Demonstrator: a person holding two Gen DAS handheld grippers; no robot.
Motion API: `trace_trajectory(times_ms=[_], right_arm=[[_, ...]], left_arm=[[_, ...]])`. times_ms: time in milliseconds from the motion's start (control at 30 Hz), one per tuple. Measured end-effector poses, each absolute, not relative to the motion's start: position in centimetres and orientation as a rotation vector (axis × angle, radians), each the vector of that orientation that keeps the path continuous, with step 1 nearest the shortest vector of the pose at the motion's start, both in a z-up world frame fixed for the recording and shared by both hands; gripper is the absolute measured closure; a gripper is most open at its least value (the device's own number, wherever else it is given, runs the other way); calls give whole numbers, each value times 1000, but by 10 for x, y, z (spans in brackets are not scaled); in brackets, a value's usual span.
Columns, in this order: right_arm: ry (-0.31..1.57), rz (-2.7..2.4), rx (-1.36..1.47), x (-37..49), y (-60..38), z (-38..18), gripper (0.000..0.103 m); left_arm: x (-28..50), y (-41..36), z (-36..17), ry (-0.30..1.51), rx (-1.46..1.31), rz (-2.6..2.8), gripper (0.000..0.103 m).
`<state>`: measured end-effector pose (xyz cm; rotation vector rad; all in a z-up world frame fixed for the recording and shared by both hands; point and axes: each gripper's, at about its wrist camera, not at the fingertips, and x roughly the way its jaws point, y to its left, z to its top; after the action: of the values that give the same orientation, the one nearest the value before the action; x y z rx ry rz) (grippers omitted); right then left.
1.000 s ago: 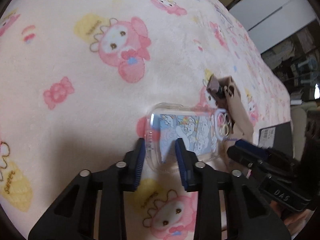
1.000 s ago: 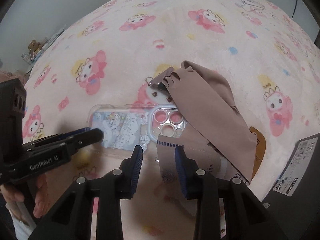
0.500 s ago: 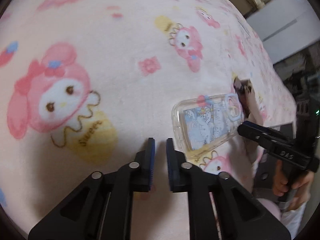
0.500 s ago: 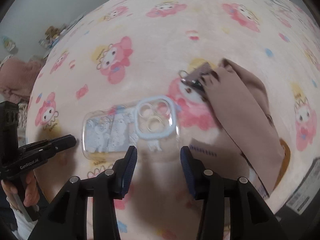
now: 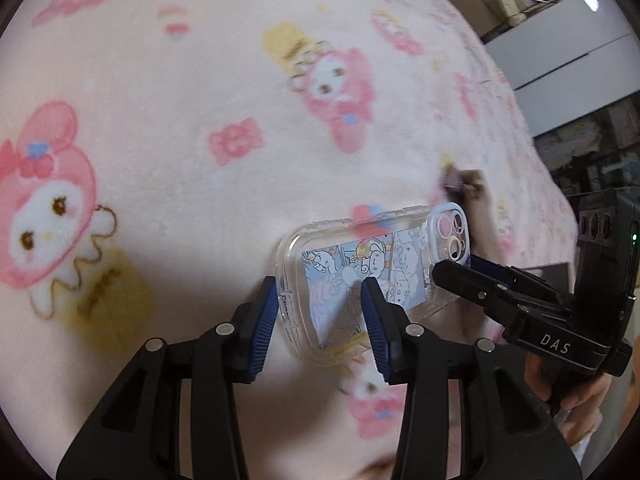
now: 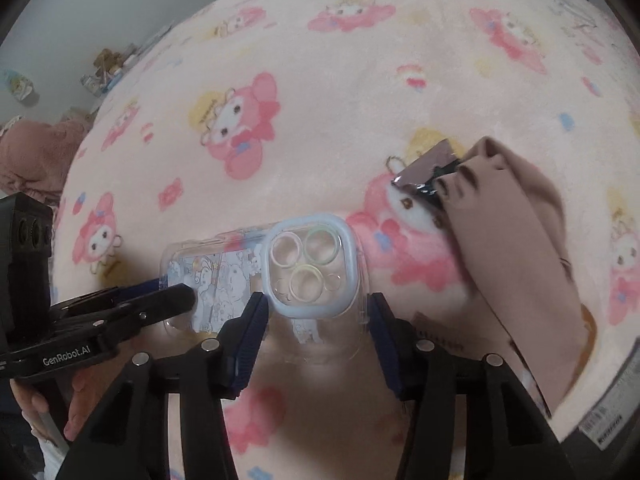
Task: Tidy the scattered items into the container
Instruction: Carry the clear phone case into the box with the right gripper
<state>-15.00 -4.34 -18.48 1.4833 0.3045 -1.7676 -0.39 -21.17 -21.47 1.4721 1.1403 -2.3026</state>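
Observation:
A clear phone case [image 5: 372, 268] with a blue cartoon print lies on the pink blanket; it also shows in the right wrist view [image 6: 264, 280]. My left gripper [image 5: 320, 316] is open, its jaws straddling the case's bottom end. My right gripper [image 6: 316, 332] is open, its jaws on either side of the case's camera end. A beige cloth pouch [image 6: 516, 248] with a small dark wrapper [image 6: 424, 174] at its tip lies right of the case.
The pink cartoon blanket [image 6: 320, 80] covers the whole surface. A dark box with a barcode label [image 6: 612, 424] sits at the blanket's right edge. White cabinets [image 5: 560, 40] stand beyond the bed.
My left gripper was shut beside the case and is now open around its bottom end. My right gripper has opened wider and moved in around the camera end.

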Motion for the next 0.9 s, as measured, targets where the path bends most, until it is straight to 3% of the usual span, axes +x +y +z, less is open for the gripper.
trace_trajectory(times_ms=[200, 333, 433, 667, 900], right_arm=[[219, -1927, 1335, -108, 21, -121, 57], [105, -2085, 1320, -94, 106, -103, 57], [14, -2174, 1309, -83, 166, -83, 57], [-49, -2382, 1332, -60, 288, -52, 57], [-94, -2370, 1515, -66, 350, -99, 57]], left_arm=[[-13, -166, -150, 985, 1532, -2506, 60], [-38, -98, -114, 754, 1606, -2674, 60], [-54, -43, -98, 698, 1646, -2783, 61], [-81, 97, -88, 580, 1854, -2929, 61], [-103, 174, -132, 265, 2097, -2762, 54]])
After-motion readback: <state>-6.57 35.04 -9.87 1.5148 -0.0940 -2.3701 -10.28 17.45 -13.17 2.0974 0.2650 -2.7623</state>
